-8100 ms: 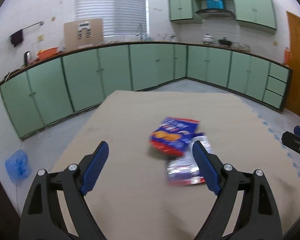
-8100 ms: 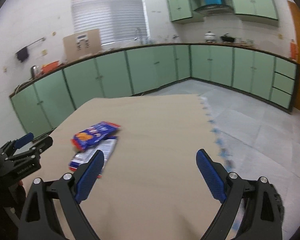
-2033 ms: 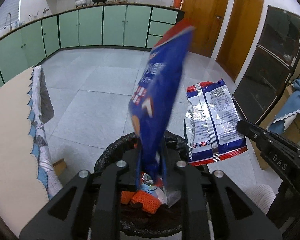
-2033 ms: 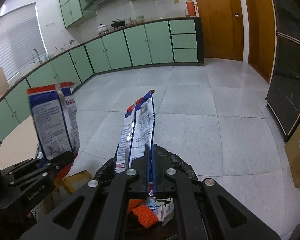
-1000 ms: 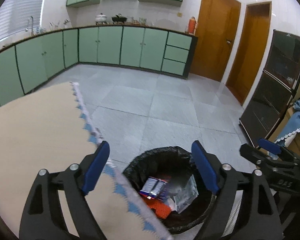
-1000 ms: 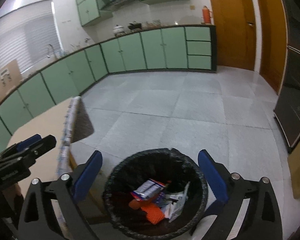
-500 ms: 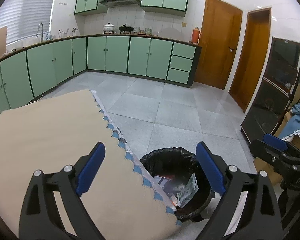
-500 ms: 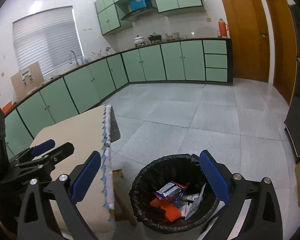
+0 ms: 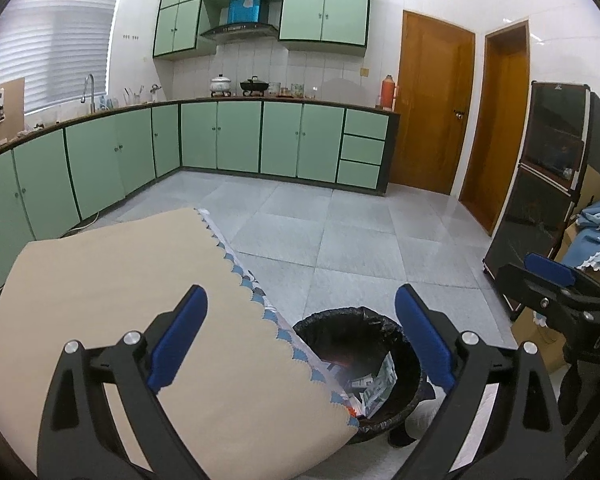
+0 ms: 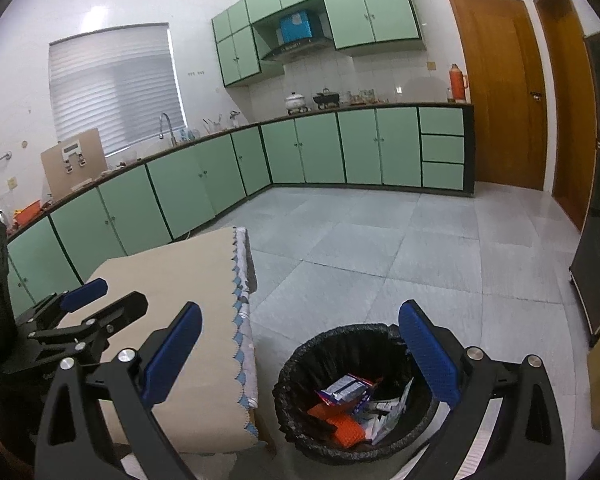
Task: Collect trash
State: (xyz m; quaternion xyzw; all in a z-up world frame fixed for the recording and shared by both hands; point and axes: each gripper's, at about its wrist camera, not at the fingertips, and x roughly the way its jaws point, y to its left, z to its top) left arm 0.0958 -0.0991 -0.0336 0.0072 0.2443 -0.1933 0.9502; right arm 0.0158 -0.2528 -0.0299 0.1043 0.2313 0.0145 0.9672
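A round bin with a black liner (image 10: pixel 300 368) stands on the floor beside the table; it also shows in the left wrist view (image 9: pixel 356 320). Snack wrappers (image 10: pixel 346 394) and other trash lie inside it. My left gripper (image 9: pixel 300 340) is open and empty, above the table's right edge and the bin. My right gripper (image 10: pixel 300 356) is open and empty, held above the bin. The left gripper also shows at the left of the right wrist view (image 10: pixel 80 312).
The table (image 9: pixel 100 280) has a beige cloth with a blue scalloped edge (image 10: pixel 242 344). Green cabinets (image 9: pixel 240 140) line the far walls. Wooden doors (image 9: pixel 432 108) and a dark cabinet (image 9: pixel 540 200) stand at the right. Grey tiled floor (image 10: pixel 420 260) lies beyond the bin.
Both grippers let their wrappers fall into the bin, opened, and have since drawn back and up; the bin looks smaller and more of the table shows.
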